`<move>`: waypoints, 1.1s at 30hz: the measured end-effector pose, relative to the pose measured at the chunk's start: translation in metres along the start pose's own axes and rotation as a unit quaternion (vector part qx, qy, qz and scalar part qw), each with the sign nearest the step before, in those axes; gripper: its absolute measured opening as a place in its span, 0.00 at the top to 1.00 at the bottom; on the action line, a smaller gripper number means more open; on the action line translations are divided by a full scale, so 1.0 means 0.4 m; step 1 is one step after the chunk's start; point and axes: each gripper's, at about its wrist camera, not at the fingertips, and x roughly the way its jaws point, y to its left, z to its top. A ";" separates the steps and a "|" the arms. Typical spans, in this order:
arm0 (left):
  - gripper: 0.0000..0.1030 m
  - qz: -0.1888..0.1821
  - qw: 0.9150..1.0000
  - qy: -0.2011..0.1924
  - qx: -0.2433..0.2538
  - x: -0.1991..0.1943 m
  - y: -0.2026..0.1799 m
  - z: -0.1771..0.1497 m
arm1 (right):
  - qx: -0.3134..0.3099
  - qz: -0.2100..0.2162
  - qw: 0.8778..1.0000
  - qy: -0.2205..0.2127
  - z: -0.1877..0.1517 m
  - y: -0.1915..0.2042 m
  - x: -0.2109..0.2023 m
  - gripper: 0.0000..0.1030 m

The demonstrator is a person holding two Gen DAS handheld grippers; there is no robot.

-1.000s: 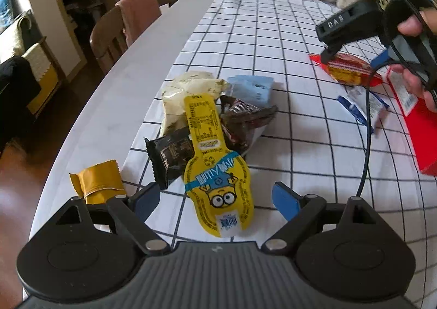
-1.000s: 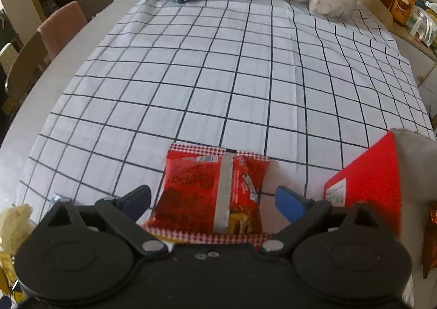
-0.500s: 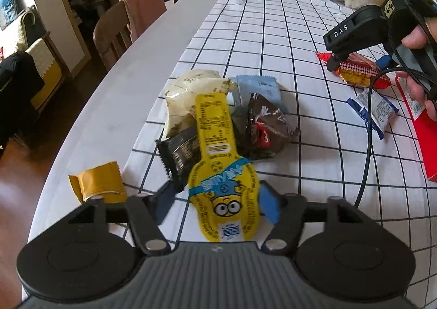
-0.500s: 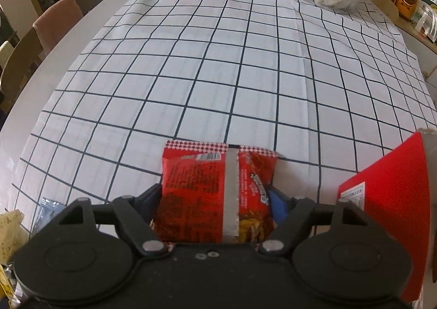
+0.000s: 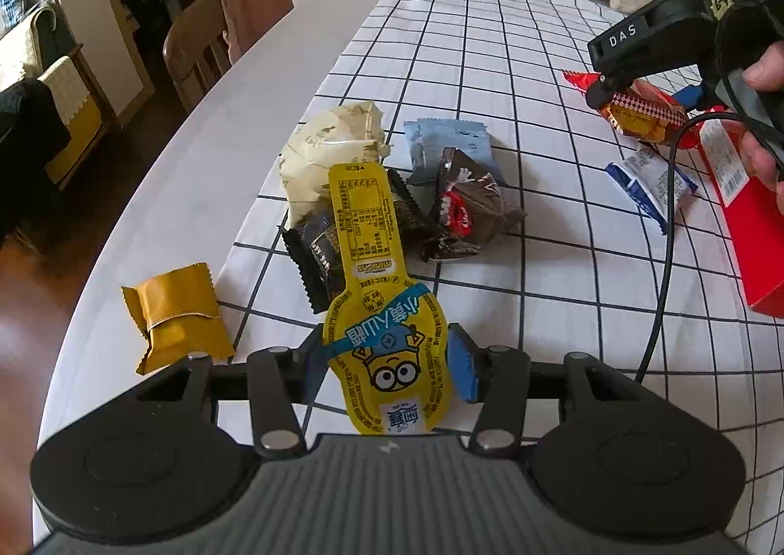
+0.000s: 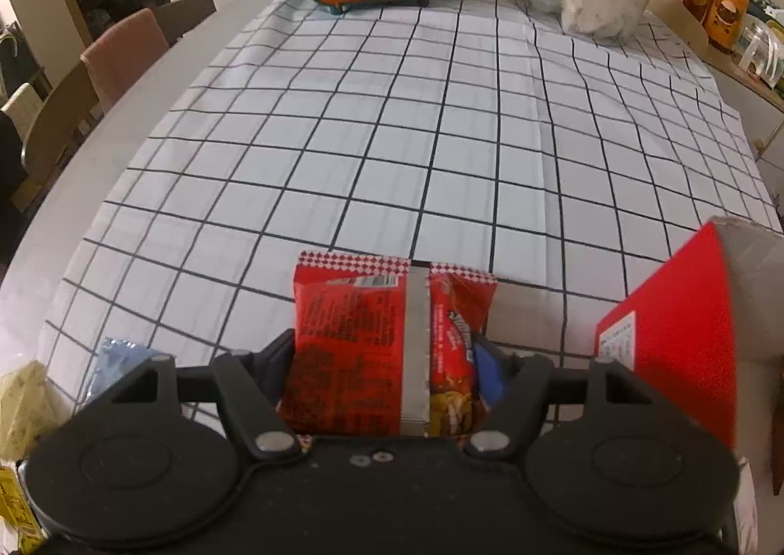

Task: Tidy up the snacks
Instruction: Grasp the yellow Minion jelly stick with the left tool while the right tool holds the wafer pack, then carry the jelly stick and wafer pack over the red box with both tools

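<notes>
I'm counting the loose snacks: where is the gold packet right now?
In the left wrist view, the gold packet lies on the bare table at lower left, just off the checked cloth, beside the left gripper.

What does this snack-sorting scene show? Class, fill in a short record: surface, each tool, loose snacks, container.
surface: checked tablecloth
left tool: jaws have just been closing, now shut on the yellow cartoon pouch
right tool: jaws have just been closing, now shut on the red snack packet
loose snacks: gold packet, black packet, cream bag
container: red box, at right
</notes>
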 end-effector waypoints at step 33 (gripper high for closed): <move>0.52 -0.098 0.988 -0.069 0.093 -0.253 -0.328 0.151 | 0.075 0.023 0.991 -0.104 -0.168 -0.367 -0.478 0.31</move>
